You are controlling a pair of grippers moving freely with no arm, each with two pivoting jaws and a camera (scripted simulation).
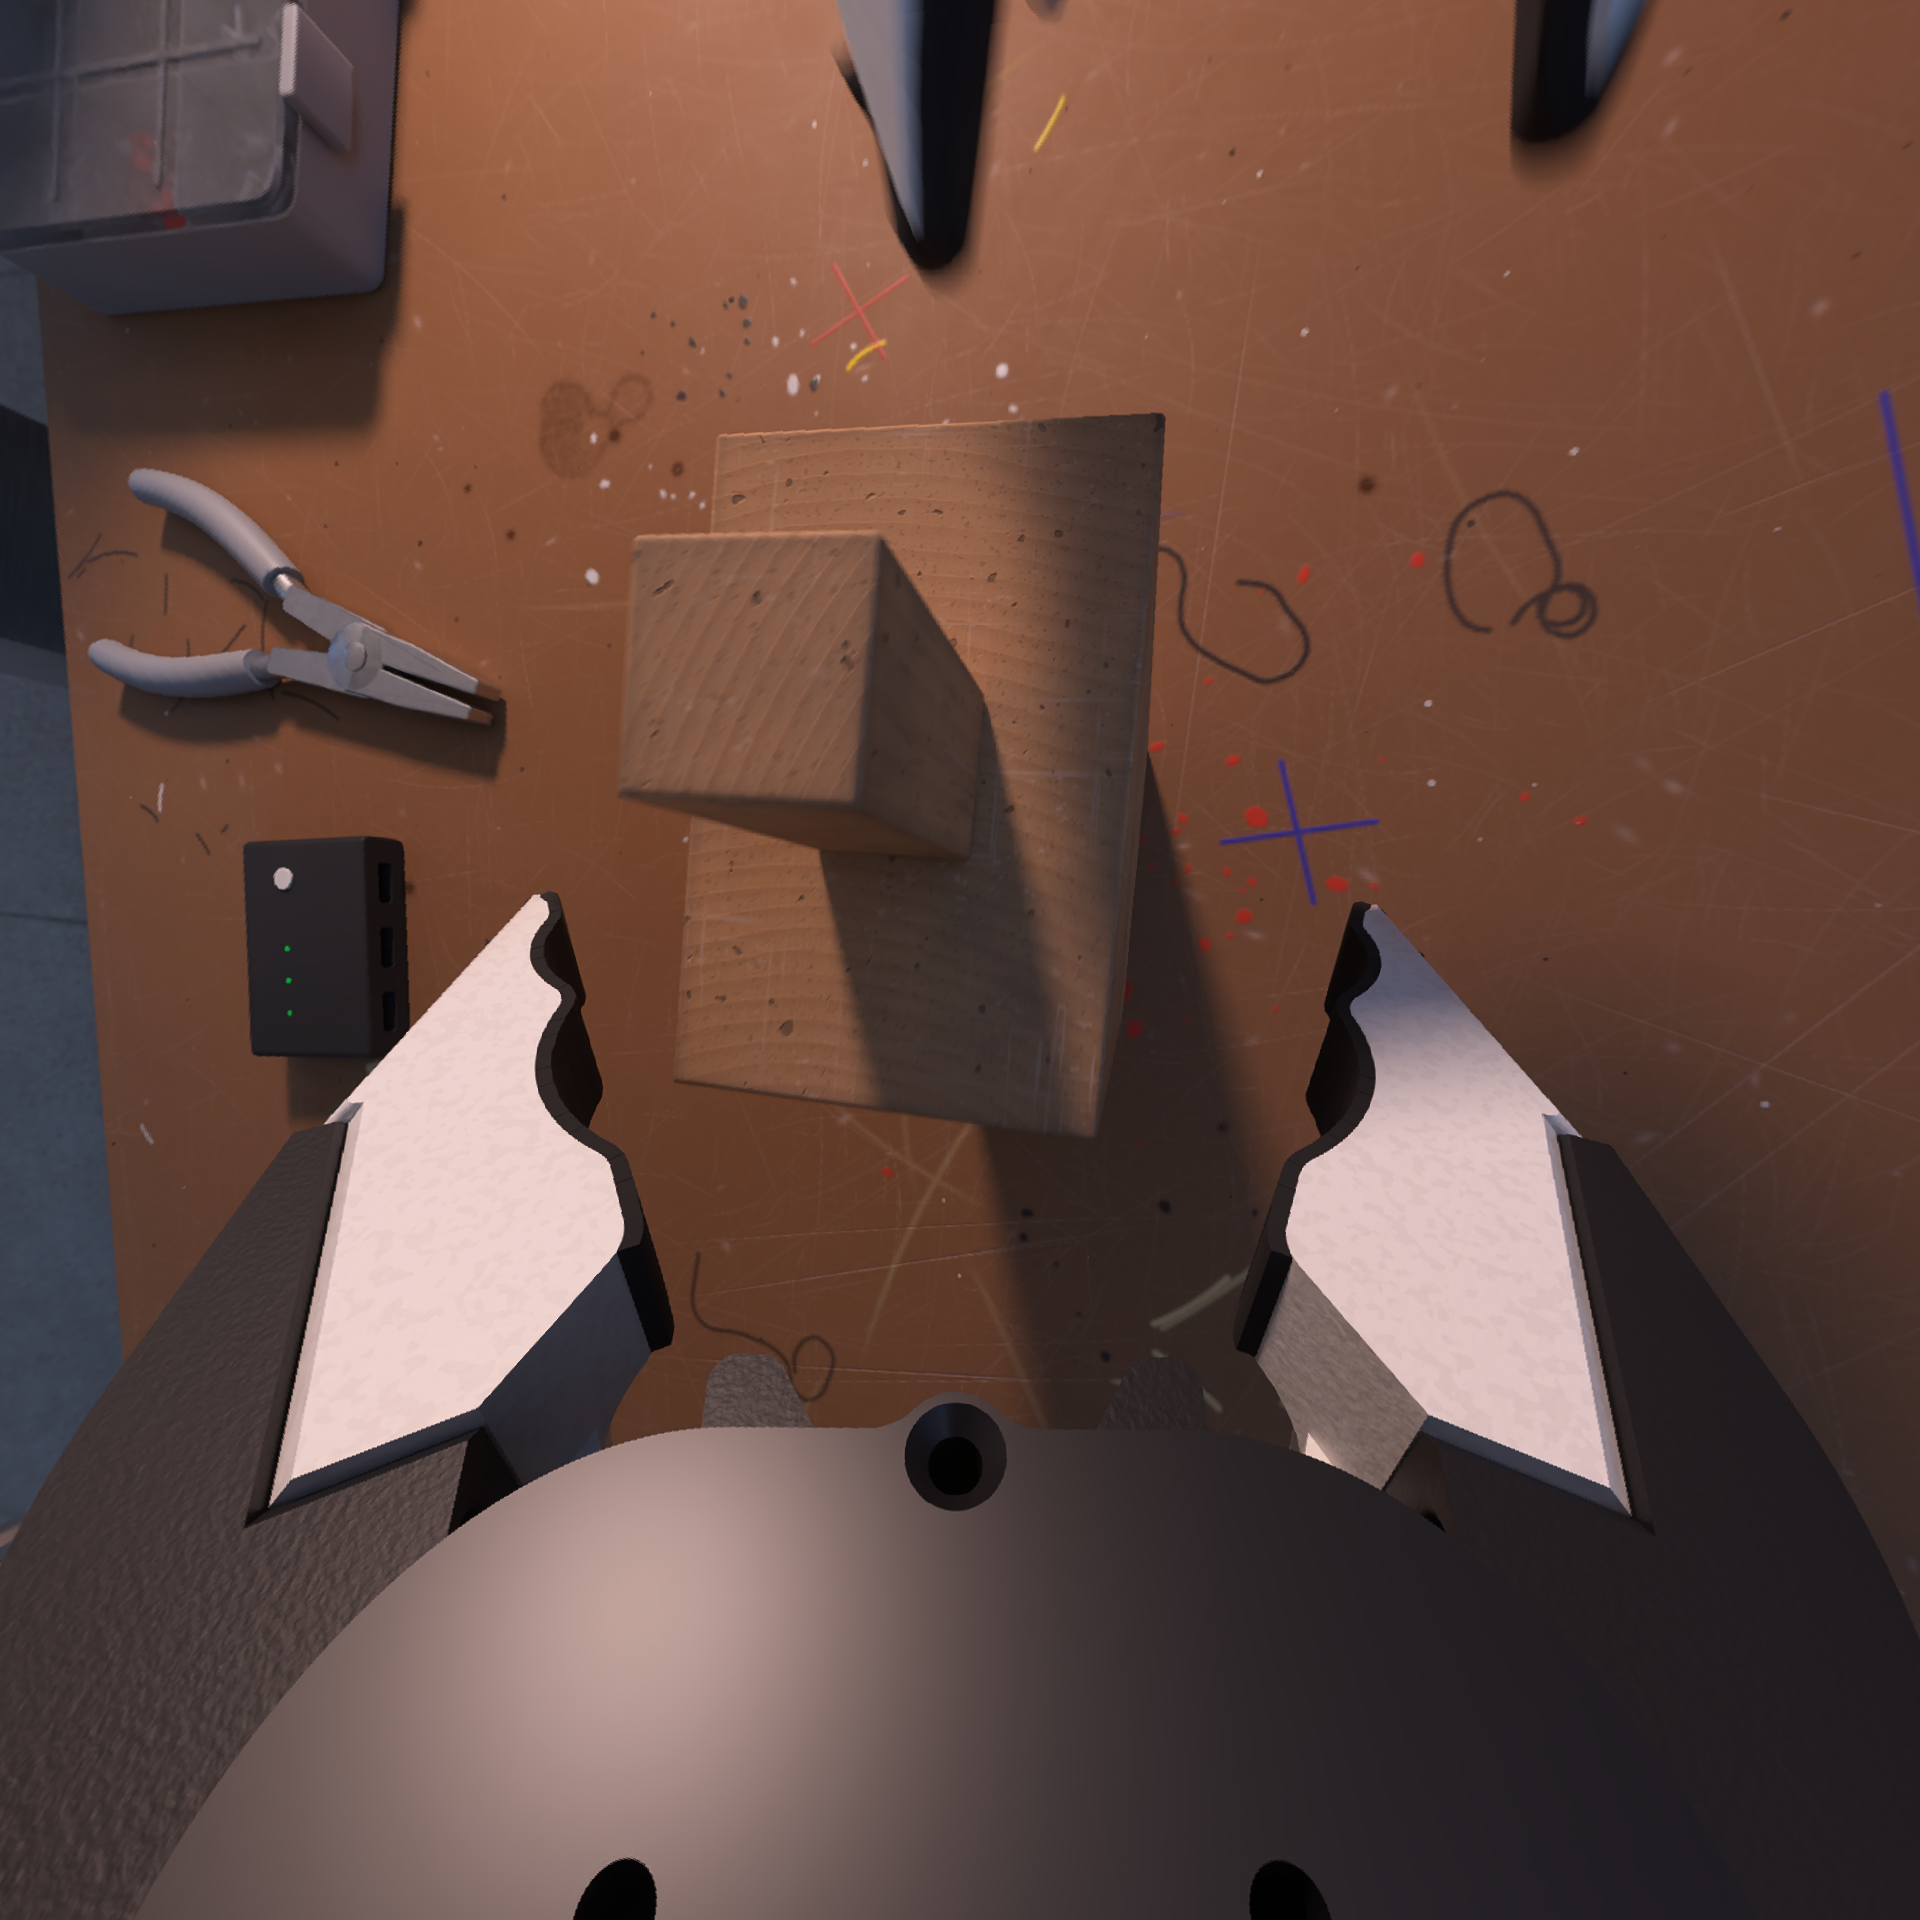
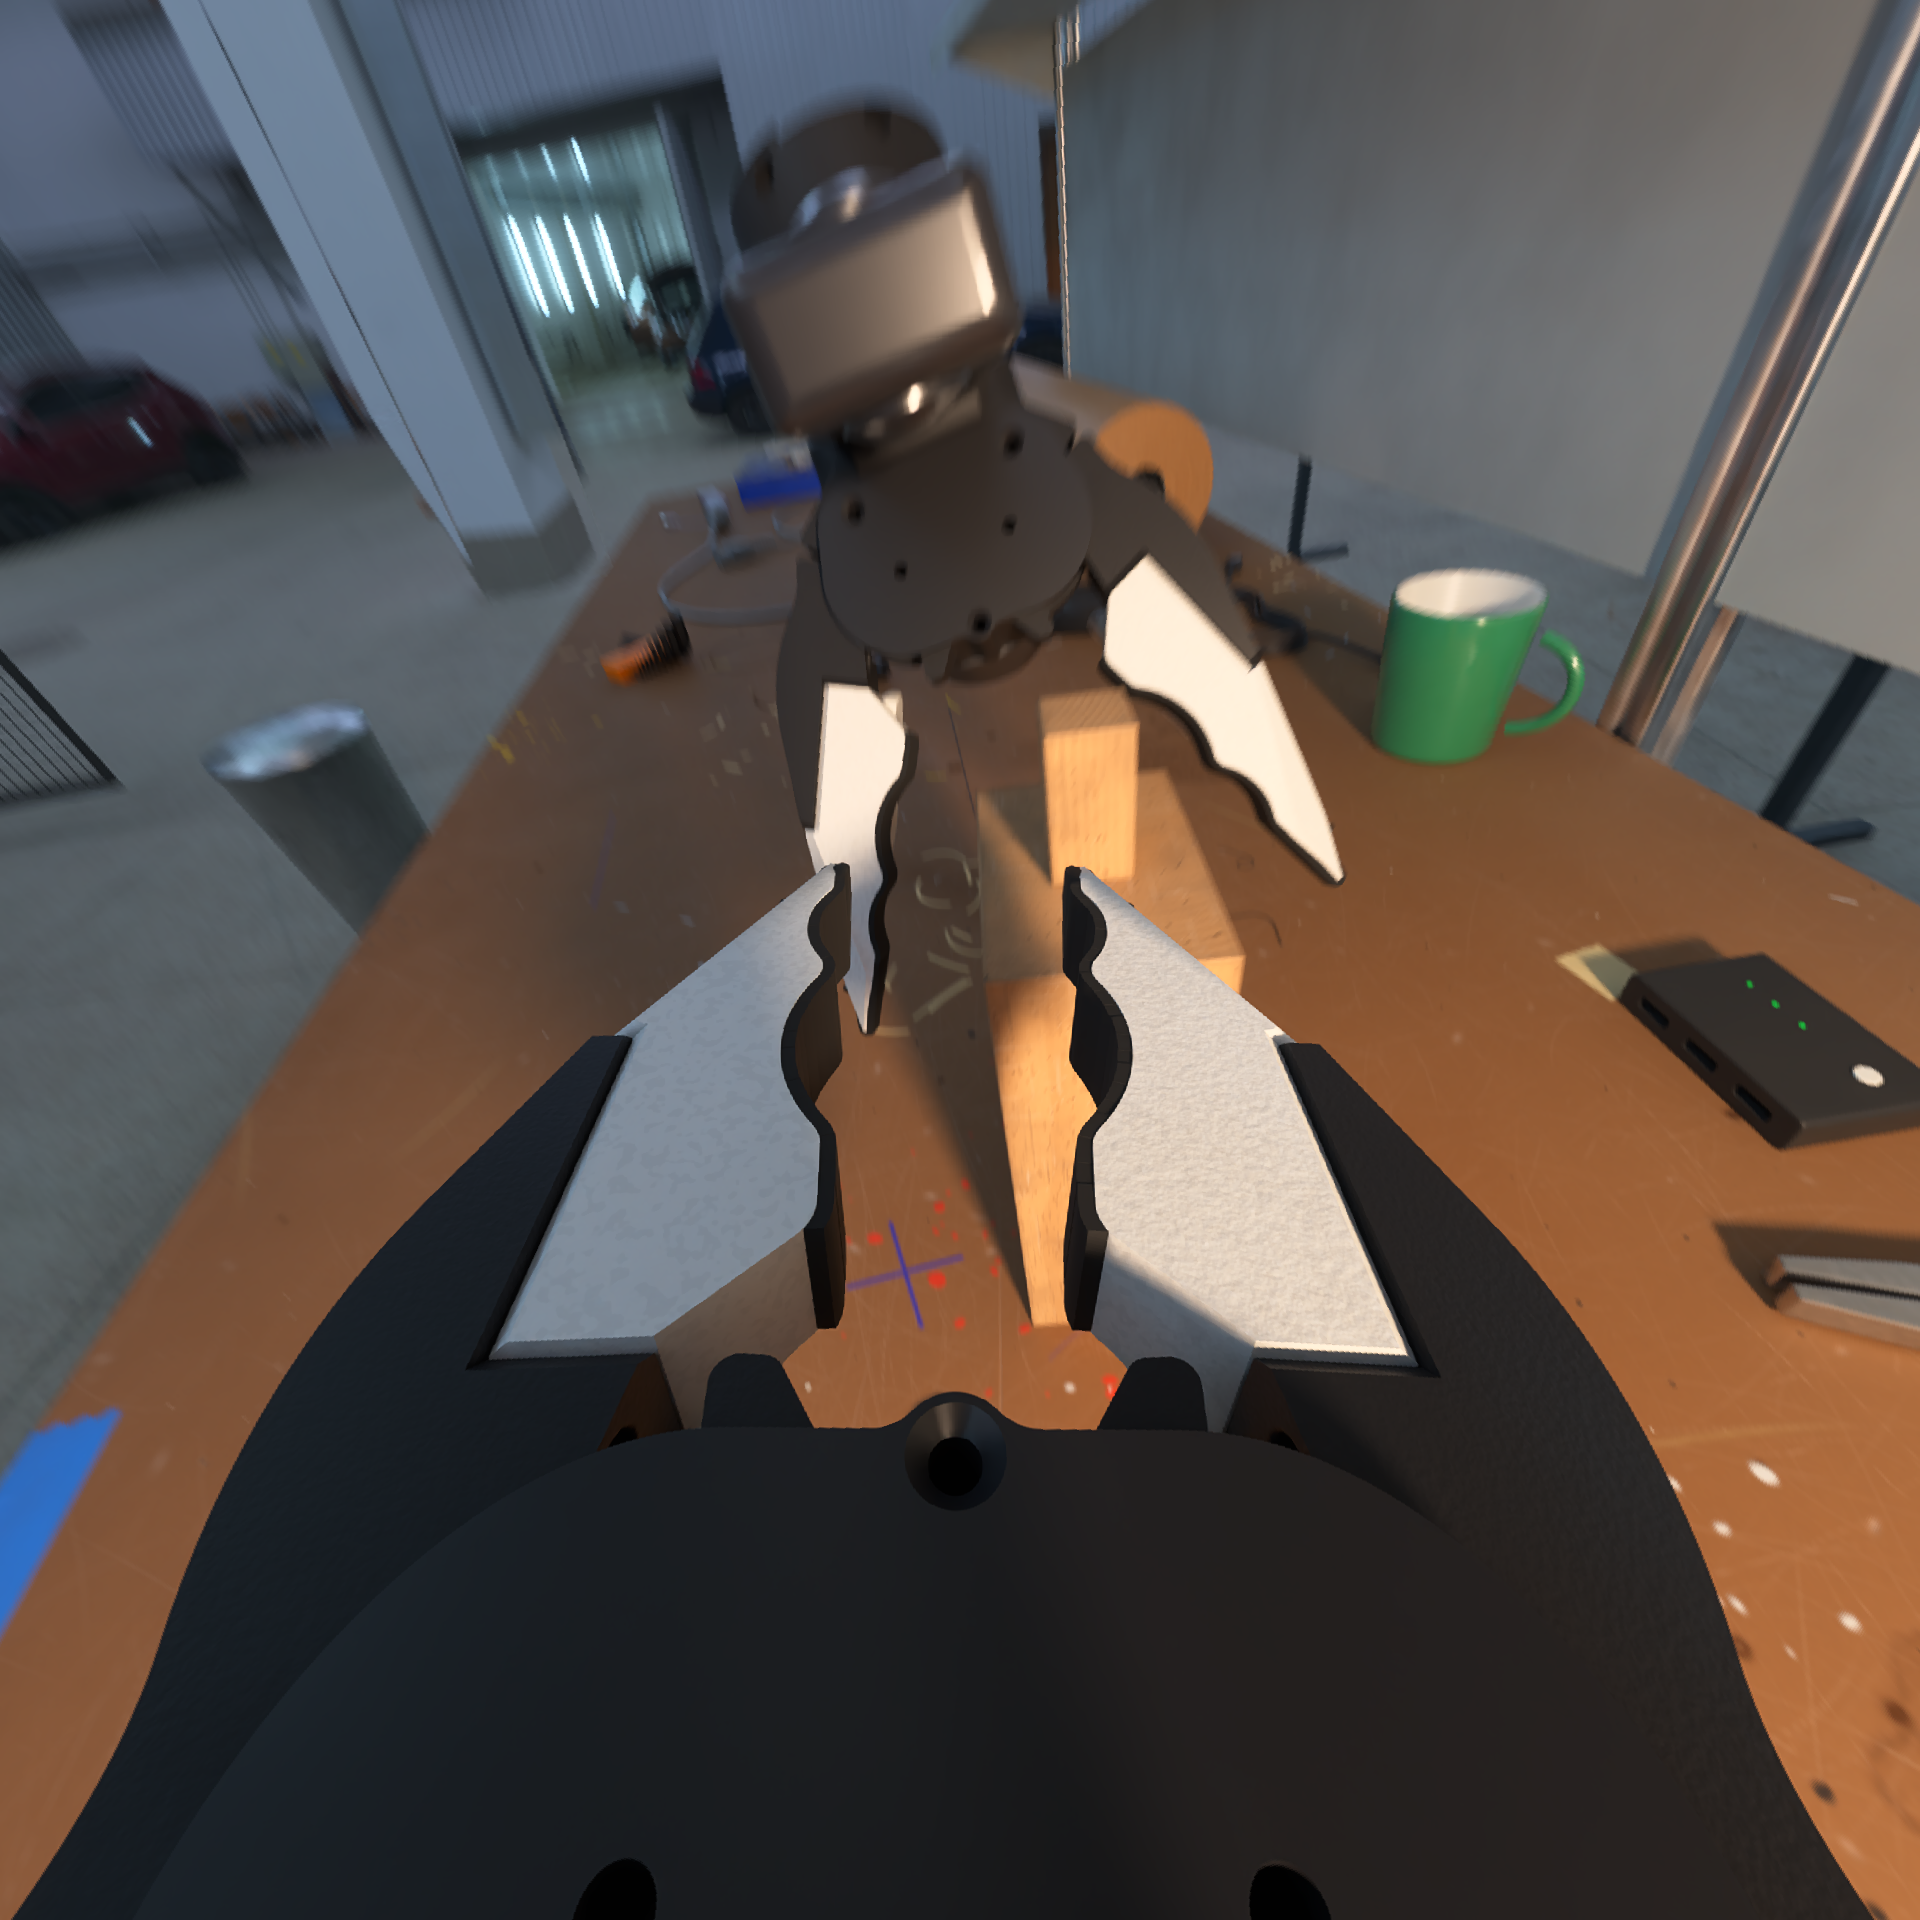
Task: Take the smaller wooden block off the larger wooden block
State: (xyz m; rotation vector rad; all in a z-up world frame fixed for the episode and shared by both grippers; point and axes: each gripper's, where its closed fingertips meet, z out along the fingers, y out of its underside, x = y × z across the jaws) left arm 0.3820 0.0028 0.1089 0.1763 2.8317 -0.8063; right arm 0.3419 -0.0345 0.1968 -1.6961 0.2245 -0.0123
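Note:
The smaller wooden block (image 1: 769, 686) stands on the larger wooden block (image 1: 935, 935), which lies flat on the brown table. The small block sits toward the larger block's far left part. My left gripper (image 1: 956, 909) is open and empty, above the blocks and pointing down, its fingers spread wider than the larger block. In the right wrist view the left gripper (image 2: 1101, 951) hangs over the small block (image 2: 1086, 790) and the larger block (image 2: 1164, 914). My right gripper (image 2: 956, 878) is open and empty, low over the table, just short of the larger block's near end. Its fingers (image 1: 925, 125) show at the top of the left wrist view.
Pliers (image 1: 301, 634) and a black box with green lights (image 1: 327, 945) lie left of the blocks. A grey container (image 1: 187, 135) sits at the far left corner. A green mug (image 2: 1460, 665), a metal pole (image 2: 1766, 416) and an orange roll (image 2: 1158, 457) stand beyond.

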